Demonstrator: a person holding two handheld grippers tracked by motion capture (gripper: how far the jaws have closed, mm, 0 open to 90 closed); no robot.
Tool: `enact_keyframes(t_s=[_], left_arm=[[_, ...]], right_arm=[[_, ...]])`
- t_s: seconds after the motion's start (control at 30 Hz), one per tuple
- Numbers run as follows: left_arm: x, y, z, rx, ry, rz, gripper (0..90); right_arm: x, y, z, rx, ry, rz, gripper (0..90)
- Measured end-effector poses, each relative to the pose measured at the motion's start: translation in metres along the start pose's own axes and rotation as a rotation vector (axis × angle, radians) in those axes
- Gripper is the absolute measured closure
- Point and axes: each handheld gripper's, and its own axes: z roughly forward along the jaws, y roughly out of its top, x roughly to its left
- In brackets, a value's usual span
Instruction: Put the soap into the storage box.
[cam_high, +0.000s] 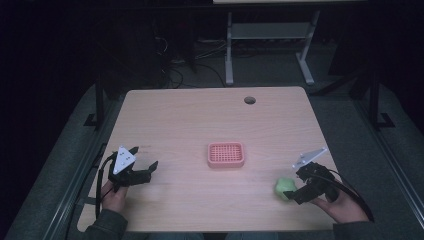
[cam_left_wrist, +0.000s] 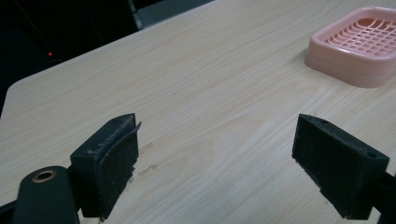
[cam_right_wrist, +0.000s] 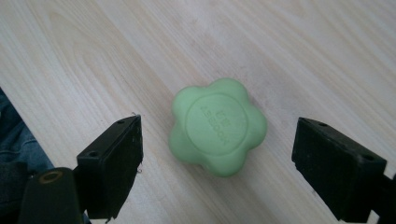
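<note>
We find the green soap (cam_right_wrist: 218, 126) lying on the desk (cam_high: 190, 125), ungrasped, between the spread jaws of the right hand-held gripper (cam_right_wrist: 217, 175). Left hand-held gripper (cam_left_wrist: 217, 163) open, idle. Transfer to the pink dish (cam_high: 226, 154) remains.

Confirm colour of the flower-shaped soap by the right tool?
Light green soap, with a stamped round centre; the right gripper view shows it best.
</note>
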Motion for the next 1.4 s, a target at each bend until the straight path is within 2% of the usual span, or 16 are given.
enact_keyframes(t_s=[0.17,0.27,0.4,0.53,0.73,0.97,1.3,1.4], left_arm=[[0.001,0.000,-0.001,0.001,0.004,-0.005,14.1],[0.001,0.000,0.000,0.005,-0.001,0.002,14.1],[0.000,0.000,0.000,0.008,-0.005,0.012,14.1],[0.001,0.000,-0.001,0.001,-0.002,-0.001,14.1],[0.001,0.000,-0.001,-0.005,-0.005,-0.003,14.1],[0.001,0.001,-0.001,-0.005,-0.007,-0.003,14.1],[0.001,0.001,-0.001,-0.007,-0.007,-0.004,14.1],[0.001,0.001,-0.001,-0.007,-0.008,-0.003,14.1]], right_arm=[[0.002,0.006,0.009,0.025,0.026,-0.013,16.1],[0.004,0.009,0.014,0.048,0.016,-0.031,15.6],[0.001,0.010,0.018,0.057,0.014,-0.021,14.9],[0.000,0.009,0.021,0.068,0.009,-0.002,14.8],[0.002,0.012,0.030,0.098,0.010,-0.023,14.8],[0.004,0.014,0.040,0.140,-0.007,-0.026,15.3],[0.002,0.014,0.044,0.166,-0.025,-0.026,16.5],[0.002,0.014,0.046,0.178,-0.029,-0.032,19.5]])
